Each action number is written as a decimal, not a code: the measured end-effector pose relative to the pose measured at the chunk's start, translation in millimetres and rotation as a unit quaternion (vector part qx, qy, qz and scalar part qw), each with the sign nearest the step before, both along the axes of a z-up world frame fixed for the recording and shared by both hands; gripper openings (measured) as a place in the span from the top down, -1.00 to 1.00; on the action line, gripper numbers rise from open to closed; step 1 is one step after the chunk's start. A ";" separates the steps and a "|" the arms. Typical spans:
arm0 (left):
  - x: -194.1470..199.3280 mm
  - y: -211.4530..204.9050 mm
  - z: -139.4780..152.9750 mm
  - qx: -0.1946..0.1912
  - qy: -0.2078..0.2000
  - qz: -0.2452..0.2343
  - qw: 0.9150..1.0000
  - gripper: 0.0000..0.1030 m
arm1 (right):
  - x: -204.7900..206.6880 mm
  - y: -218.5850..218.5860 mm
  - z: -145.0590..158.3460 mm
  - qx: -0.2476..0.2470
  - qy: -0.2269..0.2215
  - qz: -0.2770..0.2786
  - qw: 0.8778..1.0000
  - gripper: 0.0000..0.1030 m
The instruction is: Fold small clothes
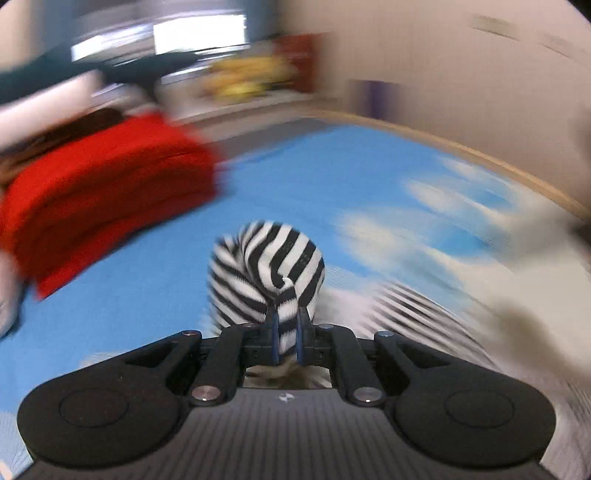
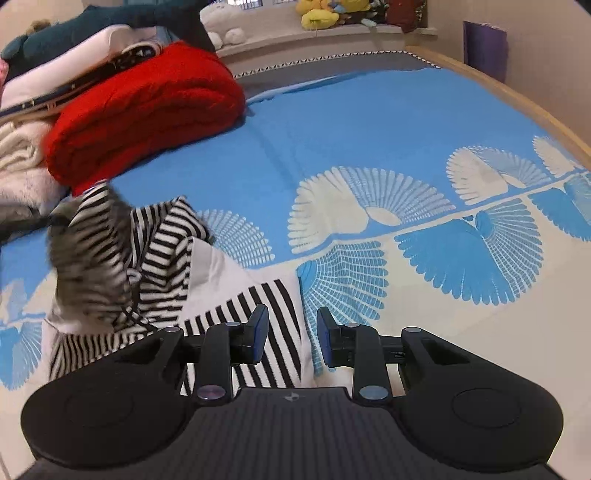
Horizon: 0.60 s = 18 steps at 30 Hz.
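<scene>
A small black-and-white striped garment (image 2: pixel 162 258) lies on the blue and cream bedspread (image 2: pixel 332 122), its near part flat and its left part lifted and blurred. In the left wrist view my left gripper (image 1: pixel 287 325) is shut on a bunched fold of the striped garment (image 1: pixel 266 269), held above the bed. My right gripper (image 2: pixel 291 332) stands open just over the garment's right edge, with nothing pressed between its blue pads (image 2: pixel 260 332).
A folded red blanket (image 2: pixel 147 107) lies at the back left, against a pile of white and dark bedding (image 2: pixel 55 55). Stuffed toys (image 2: pixel 332 14) sit on a ledge behind the bed. A wooden bed edge (image 2: pixel 517 99) runs along the right.
</scene>
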State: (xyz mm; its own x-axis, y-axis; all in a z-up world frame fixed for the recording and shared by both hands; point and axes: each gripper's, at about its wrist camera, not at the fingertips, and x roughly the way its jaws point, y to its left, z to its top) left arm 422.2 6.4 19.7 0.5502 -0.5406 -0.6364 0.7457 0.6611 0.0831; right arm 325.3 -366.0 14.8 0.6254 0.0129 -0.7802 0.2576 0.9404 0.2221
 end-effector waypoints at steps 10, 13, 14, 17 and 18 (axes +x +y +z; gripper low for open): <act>-98.6 96.1 -9.9 -0.092 0.205 0.228 0.947 0.68 | -32.3 1.2 19.8 0.035 -0.044 -0.009 0.998 0.42; -79.3 106.7 -29.8 -0.153 0.241 0.316 0.905 0.66 | -32.8 9.7 11.5 0.068 -0.033 0.010 0.997 0.42; -74.6 108.2 -42.7 -0.162 0.266 0.336 0.889 0.65 | -31.3 13.3 7.1 0.084 -0.025 0.019 0.996 0.42; -61.1 106.9 -83.8 -0.167 0.358 0.382 0.835 0.49 | -24.6 21.5 -9.0 0.132 0.004 0.030 0.991 0.42; -52.5 105.3 -92.7 -0.165 0.376 0.383 0.828 0.40 | -21.4 23.4 -14.8 0.144 0.015 0.028 0.989 0.42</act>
